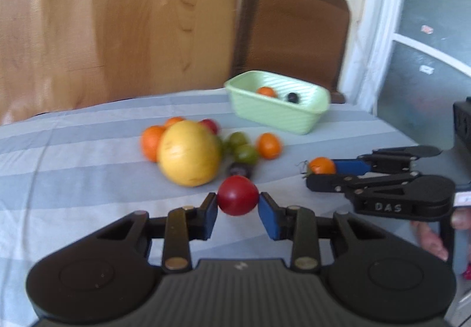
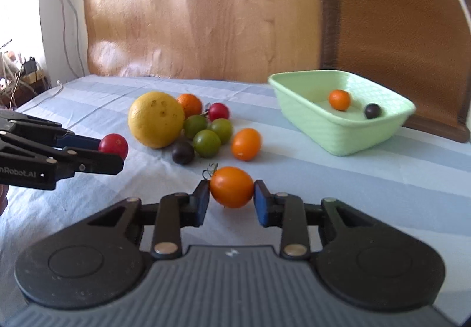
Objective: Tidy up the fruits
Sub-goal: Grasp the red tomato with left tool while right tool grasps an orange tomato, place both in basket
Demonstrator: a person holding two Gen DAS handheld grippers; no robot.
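**Left wrist view: each claw holds one small fruit**

Left claw [image 1: 238,203] is closed on a red tomato [image 1: 238,199], pads touching both sides. Right claw [image 2: 232,194] is squeezed on an orange tomato [image 2: 232,187] with a green stem. Just beyond the big yellow fruit [image 2: 156,119] lie green, orange, red and dark fruits in a bunch on the striped worktop [image 2: 353,194]. Farther right of the yellow fruit sits the green basket [image 2: 323,132], with one orange and one dark fruit inside.
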